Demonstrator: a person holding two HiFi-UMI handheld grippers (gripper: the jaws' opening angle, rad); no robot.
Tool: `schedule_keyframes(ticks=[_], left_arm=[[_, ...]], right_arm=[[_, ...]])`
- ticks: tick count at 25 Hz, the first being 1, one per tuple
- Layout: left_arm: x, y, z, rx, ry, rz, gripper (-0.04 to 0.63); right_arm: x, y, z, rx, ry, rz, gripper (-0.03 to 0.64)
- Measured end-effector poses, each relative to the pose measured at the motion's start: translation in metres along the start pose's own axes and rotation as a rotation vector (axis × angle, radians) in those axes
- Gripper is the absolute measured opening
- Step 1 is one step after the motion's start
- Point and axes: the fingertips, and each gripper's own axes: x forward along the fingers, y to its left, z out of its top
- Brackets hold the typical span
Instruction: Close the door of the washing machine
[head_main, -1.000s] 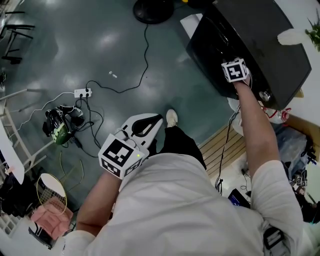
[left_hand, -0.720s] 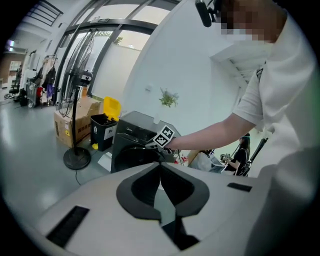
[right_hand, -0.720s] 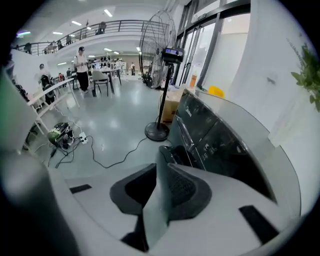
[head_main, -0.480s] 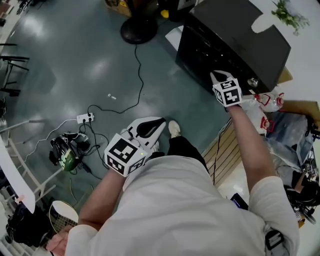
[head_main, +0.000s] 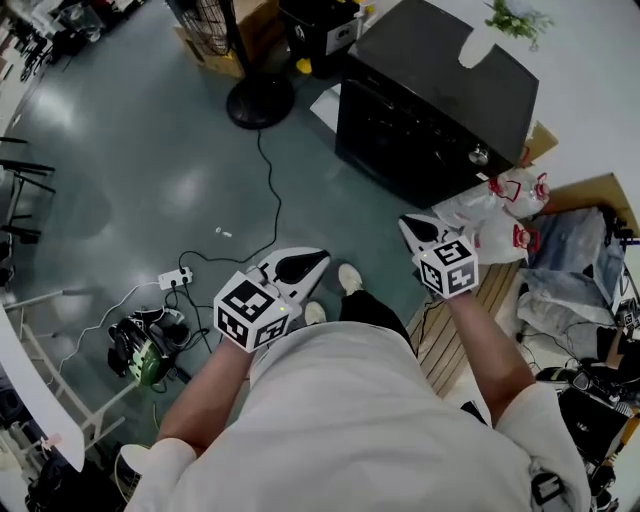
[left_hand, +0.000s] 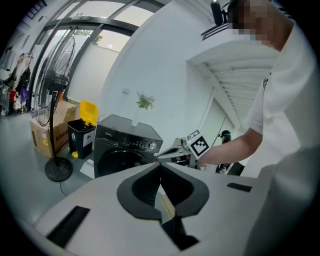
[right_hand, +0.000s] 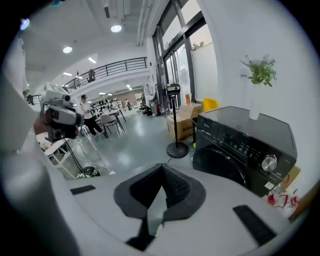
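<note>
The black washing machine (head_main: 430, 95) stands ahead on the right. Its round front door (left_hand: 119, 161) lies flush with the front panel, as the right gripper view also shows (right_hand: 222, 161). My right gripper (head_main: 406, 223) is held back near my body, well short of the machine. It is shut, with its tips meeting (right_hand: 161, 165) and nothing between them. My left gripper (head_main: 320, 256) hovers over the floor in front of my shoes. It is also shut and empty (left_hand: 159, 163).
A vase with a plant (head_main: 482, 42) stands on the machine's top. A floor fan's base (head_main: 260, 99) and its cable lie to the left of the machine. Plastic bags (head_main: 500, 215) and wooden slats (head_main: 480, 300) are on the right. A power strip (head_main: 175, 280) lies on the floor.
My right gripper has pulled back from the machine's front to a spot near my body. The left gripper has shifted only a little. The head view now looks further ahead.
</note>
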Motion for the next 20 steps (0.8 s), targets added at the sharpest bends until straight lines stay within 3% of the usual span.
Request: schedule_keyframes(ticks=[8, 20], left_arm=[[-0.015, -0.034, -0.013, 0.037, -0.004, -0.061, 0.018], [-0.048, -0.065, -0.024, 0.069, -0.025, -0.052, 0.018]], right_arm=[[-0.071, 0.072, -0.009, 0.111, -0.133, 0.008, 0.009], [-0.113, 0.140, -0.012, 0.054, -0.183, 0.061, 0.009]])
